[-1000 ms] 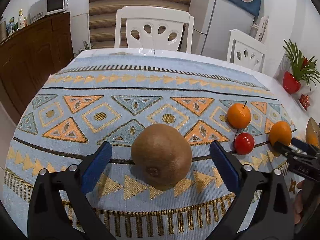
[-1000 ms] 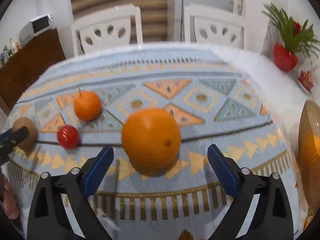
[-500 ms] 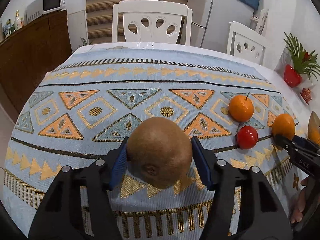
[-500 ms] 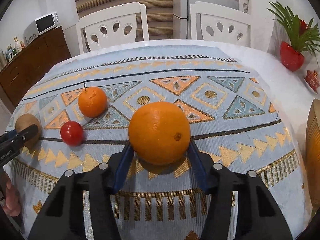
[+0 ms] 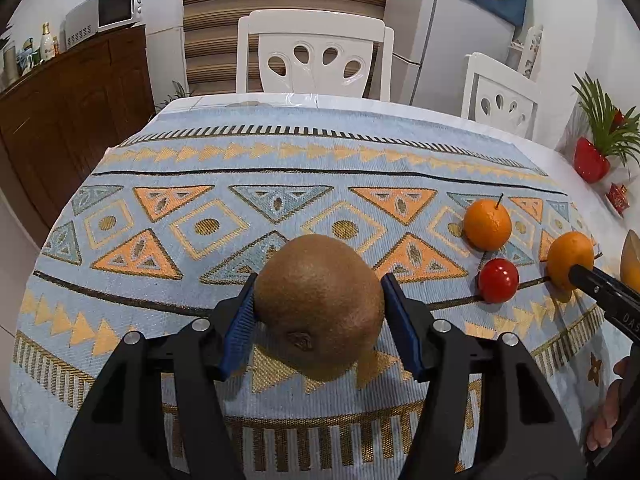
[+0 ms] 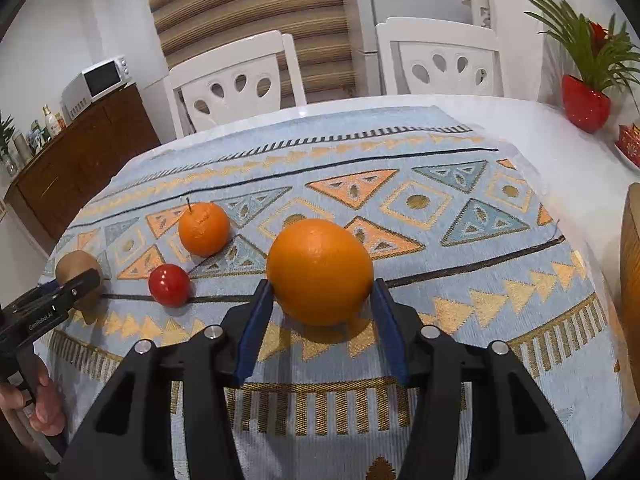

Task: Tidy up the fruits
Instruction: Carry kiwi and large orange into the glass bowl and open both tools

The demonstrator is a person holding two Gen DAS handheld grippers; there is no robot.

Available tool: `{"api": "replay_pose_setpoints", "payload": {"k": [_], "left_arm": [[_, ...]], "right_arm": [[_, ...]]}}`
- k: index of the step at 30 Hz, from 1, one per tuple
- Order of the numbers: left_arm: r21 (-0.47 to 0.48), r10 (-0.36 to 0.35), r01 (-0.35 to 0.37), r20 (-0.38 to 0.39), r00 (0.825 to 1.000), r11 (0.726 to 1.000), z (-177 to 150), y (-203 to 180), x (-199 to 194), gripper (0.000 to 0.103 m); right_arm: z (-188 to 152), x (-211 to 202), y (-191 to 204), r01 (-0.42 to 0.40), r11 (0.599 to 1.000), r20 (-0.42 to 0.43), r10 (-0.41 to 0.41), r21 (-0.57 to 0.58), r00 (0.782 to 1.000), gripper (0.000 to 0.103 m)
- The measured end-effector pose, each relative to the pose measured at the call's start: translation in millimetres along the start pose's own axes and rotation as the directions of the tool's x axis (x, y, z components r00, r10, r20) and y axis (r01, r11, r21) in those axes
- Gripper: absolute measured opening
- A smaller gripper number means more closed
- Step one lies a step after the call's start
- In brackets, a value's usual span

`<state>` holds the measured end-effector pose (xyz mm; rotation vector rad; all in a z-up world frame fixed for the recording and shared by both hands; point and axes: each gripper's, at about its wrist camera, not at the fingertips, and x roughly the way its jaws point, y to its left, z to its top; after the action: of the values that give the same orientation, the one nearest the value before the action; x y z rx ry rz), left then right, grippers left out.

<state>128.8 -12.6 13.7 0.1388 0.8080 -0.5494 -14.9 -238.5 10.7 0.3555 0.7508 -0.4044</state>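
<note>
A: What does the left tool [image 5: 320, 312] have?

B: A brown kiwi [image 5: 319, 307]. Both blue pads [image 5: 240, 326] press its sides, so the tool is clamped on the fruit. The kiwi sits just over the patterned cloth [image 5: 240, 168] near the front edge of the desk [image 5: 568, 160]; whether it touches the cloth I cannot tell.

A: And the right tool [image 6: 320, 300]?

B: It is closed around a large orange [image 6: 319, 271], one pad on each side. A shadow lies on the cloth under the orange, but contact is not clear from this view either.

A: What lies between the two?

B: A small red tomato [image 6: 169, 285] and, just behind it, a smaller orange with a stem [image 6: 204, 229]. Both rest on the cloth, close together but not touching. In the right wrist view the kiwi appears far left with the left tool's black finger across it, and a hand [image 6: 44, 400] holds that tool's grip at the lower left.

A: Anything on the right?

B: A curved golden-brown rim, perhaps a bowl [image 6: 631, 280], cut off by the frame edge, so I cannot tell more. Farther back on the bare white desk stands a red vase with a green plant [image 6: 586, 98]. Two white chairs [image 6: 236, 80] stand behind the desk.
</note>
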Motion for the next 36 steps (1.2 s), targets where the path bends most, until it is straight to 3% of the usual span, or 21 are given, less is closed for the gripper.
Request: {"api": "replay_pose_setpoints", "payload": {"k": [3,6,8,10,14,19,21,23,28,30,34,36], "left_arm": [[-0.001,-0.003,0.003,-0.002,1.000,1.000,1,1,1,0.060],[-0.013,-0.010,0.009,-0.009,1.000,1.000,2,4,3,0.060],[-0.021,-0.013,0.013,-0.013,1.000,1.000,1,5,3,0.060],[-0.021,-0.013,0.013,-0.009,1.000,1.000,1,5,3,0.060],[-0.015,-0.005,0.005,0.009,1.000,1.000,-1,3,-2,0.060],[0.043,0.018,-0.021,0.058,0.998,0.999,-3,-12,-17,0.060],[0.072,-0.061,0.059,0.026,0.998,0.996,-2,-24,-25,0.060],[0.087,-0.167,0.165,0.020,0.986,0.983,0,-42,-41,0.060],[0.189,-0.287,0.279,0.017,0.958,0.942,10,-110,-74,0.060],[0.218,-0.348,0.340,0.000,0.937,0.915,14,-145,-86,0.060],[0.242,-0.478,0.478,-0.062,0.876,0.845,19,-215,-98,0.060],[0.292,-0.501,0.499,-0.073,0.862,0.816,14,-259,-104,0.060]], "right_arm": [[5,13,-1,-0.005,1.000,-0.051,0.006,0.014,0.999,0.065],[14,21,0,-0.039,0.999,-0.066,0.041,0.021,0.997,0.066],[16,28,4,-0.006,1.000,-0.076,0.006,0.008,0.997,0.058],[15,27,5,0.004,1.000,-0.065,-0.004,0.005,0.998,0.057],[6,10,7,0.021,1.000,-0.022,-0.021,-0.006,1.000,0.057],[-7,-26,-9,-0.023,0.997,-0.008,0.023,0.069,1.000,0.057],[-14,-49,-17,-0.009,0.997,0.020,0.007,0.073,1.000,0.057],[-21,-80,-27,0.017,0.997,0.082,-0.023,0.074,0.996,0.057],[-25,-162,-80,0.064,0.987,0.227,-0.097,0.149,0.969,0.057],[-25,-189,-111,0.098,0.974,0.257,-0.150,0.204,0.955,0.057],[-27,-229,-176,0.140,0.932,0.284,-0.241,0.333,0.928,0.057],[-29,-239,-212,0.164,0.904,0.266,-0.283,0.394,0.922,0.057]]}}
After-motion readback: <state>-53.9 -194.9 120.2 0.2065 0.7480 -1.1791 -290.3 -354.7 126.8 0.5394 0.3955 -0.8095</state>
